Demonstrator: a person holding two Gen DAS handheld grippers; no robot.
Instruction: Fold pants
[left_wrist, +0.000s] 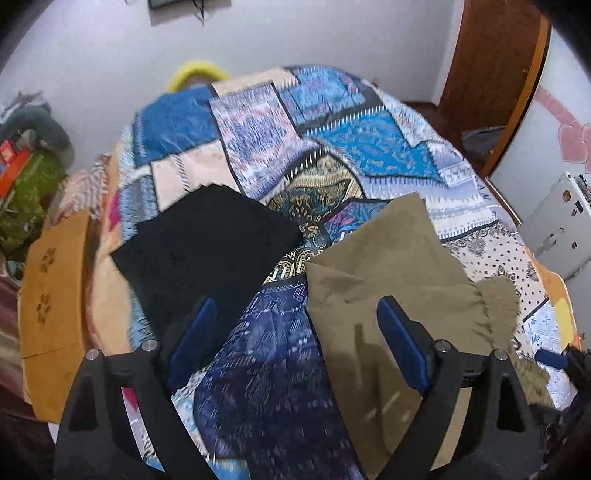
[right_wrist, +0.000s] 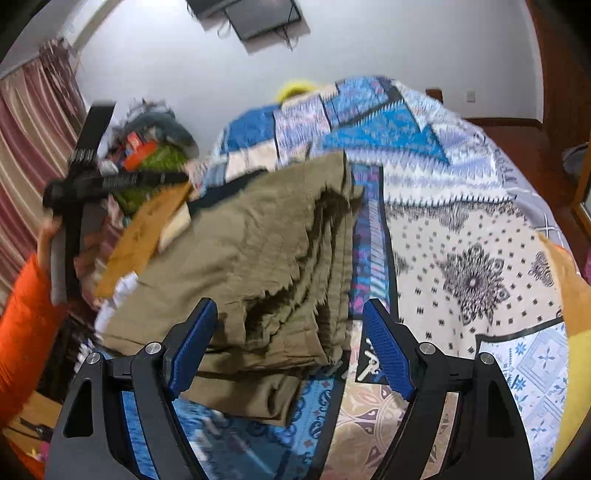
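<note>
Both tongs gape wide, gripping nothing: the left gripper (left_wrist: 295, 332) and right gripper (right_wrist: 290, 330) hover over the patchwork bedspread (left_wrist: 369, 147). The crumpled olive-khaki cotton pants (right_wrist: 258, 251), just ahead of the right tongs, look only part-folded. A flat black folded garment (left_wrist: 207, 251), ahead-left of the left tongs, looks done.

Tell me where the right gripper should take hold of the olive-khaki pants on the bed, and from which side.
Grip the gathered elastic waistband of the olive-khaki pants, probably best. It is the bunched, thick edge nearest the open right gripper. Come in low from the near side, along the patchwork bedspread, since that edge lifts slightly off it.
</note>
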